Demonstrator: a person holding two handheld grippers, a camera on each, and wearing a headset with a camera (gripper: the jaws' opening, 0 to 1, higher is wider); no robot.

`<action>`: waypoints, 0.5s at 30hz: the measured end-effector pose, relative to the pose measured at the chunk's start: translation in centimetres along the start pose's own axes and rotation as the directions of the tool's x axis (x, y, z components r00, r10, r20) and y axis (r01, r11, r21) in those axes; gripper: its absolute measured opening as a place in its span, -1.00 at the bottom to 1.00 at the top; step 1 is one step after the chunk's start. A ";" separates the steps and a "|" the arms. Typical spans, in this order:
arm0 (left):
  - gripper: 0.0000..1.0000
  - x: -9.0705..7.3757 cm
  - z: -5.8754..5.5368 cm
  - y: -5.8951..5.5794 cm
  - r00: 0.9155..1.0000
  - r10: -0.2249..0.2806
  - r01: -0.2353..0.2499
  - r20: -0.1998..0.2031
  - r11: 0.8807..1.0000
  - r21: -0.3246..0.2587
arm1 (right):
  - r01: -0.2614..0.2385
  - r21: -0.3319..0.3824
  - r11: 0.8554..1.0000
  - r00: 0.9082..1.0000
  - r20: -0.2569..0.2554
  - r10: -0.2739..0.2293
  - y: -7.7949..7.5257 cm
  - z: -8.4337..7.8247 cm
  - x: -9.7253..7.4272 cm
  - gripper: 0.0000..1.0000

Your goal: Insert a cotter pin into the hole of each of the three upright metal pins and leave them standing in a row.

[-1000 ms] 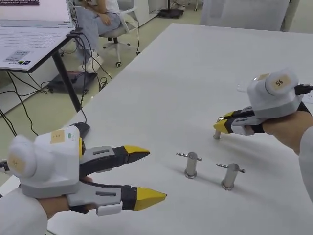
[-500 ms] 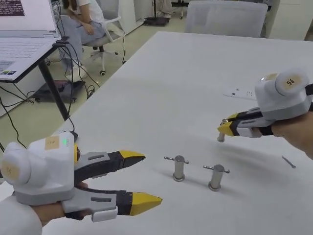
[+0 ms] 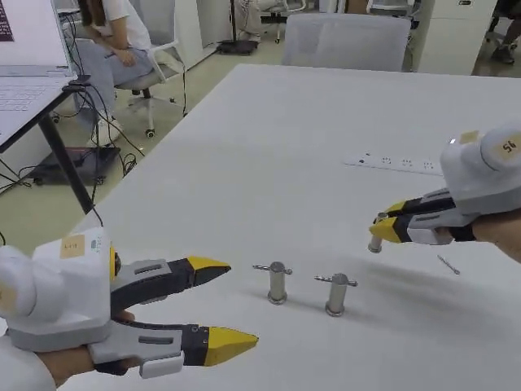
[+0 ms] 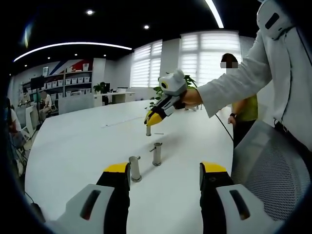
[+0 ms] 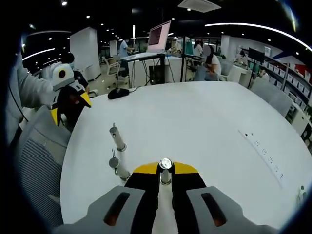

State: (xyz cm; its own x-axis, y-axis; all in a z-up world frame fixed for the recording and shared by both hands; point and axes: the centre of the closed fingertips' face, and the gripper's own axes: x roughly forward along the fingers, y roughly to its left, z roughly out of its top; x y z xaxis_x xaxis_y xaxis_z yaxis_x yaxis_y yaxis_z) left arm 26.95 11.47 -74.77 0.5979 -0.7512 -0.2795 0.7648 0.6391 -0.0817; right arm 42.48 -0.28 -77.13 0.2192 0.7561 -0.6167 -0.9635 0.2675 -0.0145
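Grippers first: the right gripper [image 3: 383, 230] is clamped on the third metal pin [image 3: 375, 243], upright, just beyond the two cottered pins [image 3: 277, 283]. The left gripper [image 3: 242, 303] hovers spread and empty, short of them. A loose cotter pin [image 3: 448, 265] lies slantwise on the table [image 3: 285, 147], nearer the right gripper. The jaws hide the held pin's hole.

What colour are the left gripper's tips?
Yellow, over black behind them. The left gripper shows this best in the head view.
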 end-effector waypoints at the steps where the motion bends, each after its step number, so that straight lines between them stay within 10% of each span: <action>1: 0.14 0.0 0.0 -0.1 1.000 -0.002 0.002 -0.001 1.000 -0.001 | -0.003 0.000 1.000 1.000 0.001 0.003 0.4 -0.2 -0.3 -0.83; 15: 0.21 0.2 -0.9 -0.2 1.000 0.007 -0.007 -0.020 1.000 -0.008 | -0.052 0.001 0.999 0.998 0.020 0.052 5.2 -1.8 -3.2 -0.83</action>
State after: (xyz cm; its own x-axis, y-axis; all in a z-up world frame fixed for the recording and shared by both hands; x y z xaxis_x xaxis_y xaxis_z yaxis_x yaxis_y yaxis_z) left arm 26.70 11.34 -75.67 0.5982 -0.7436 -0.2987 0.7586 0.6456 -0.0879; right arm 36.46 -2.41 -76.68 0.1715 0.7807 -0.6009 -0.9734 0.2282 0.0187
